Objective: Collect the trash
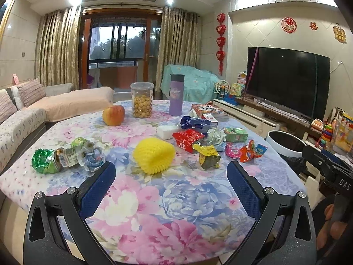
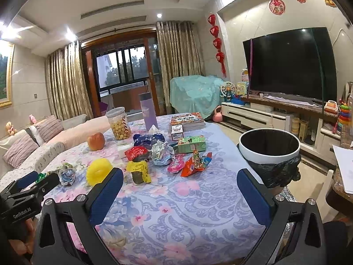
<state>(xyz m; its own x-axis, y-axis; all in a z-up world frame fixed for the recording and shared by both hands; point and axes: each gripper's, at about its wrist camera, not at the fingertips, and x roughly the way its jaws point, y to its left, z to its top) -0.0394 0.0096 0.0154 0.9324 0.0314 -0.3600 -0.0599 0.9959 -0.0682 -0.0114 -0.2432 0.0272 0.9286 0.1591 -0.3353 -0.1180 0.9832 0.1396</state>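
Note:
Trash lies scattered on the floral tablecloth [image 1: 167,198]: a yellow foam net [image 1: 154,155], a yellow-green wrapper [image 1: 208,156], a red packet [image 1: 189,138], a blue wrapper [image 1: 194,122], an orange-red wrapper [image 1: 251,151], a pink wrapper [image 1: 233,150], crumpled foil [image 1: 215,137] and a green crushed bottle [image 1: 53,160]. My left gripper [image 1: 171,176] is open, just short of the foam net. My right gripper [image 2: 179,184] is open above the table's near right part, behind the orange-red wrapper [image 2: 195,163]. A white bin with a black liner [image 2: 270,148] stands off the table's right edge.
An apple [image 1: 113,115], a jar of snacks [image 1: 142,99], a purple flask [image 1: 176,95], a stack of books [image 1: 209,110], a green box [image 1: 236,134] and a white block [image 1: 167,131] sit further back. A sofa [image 1: 28,114] is left, a TV [image 1: 286,81] right.

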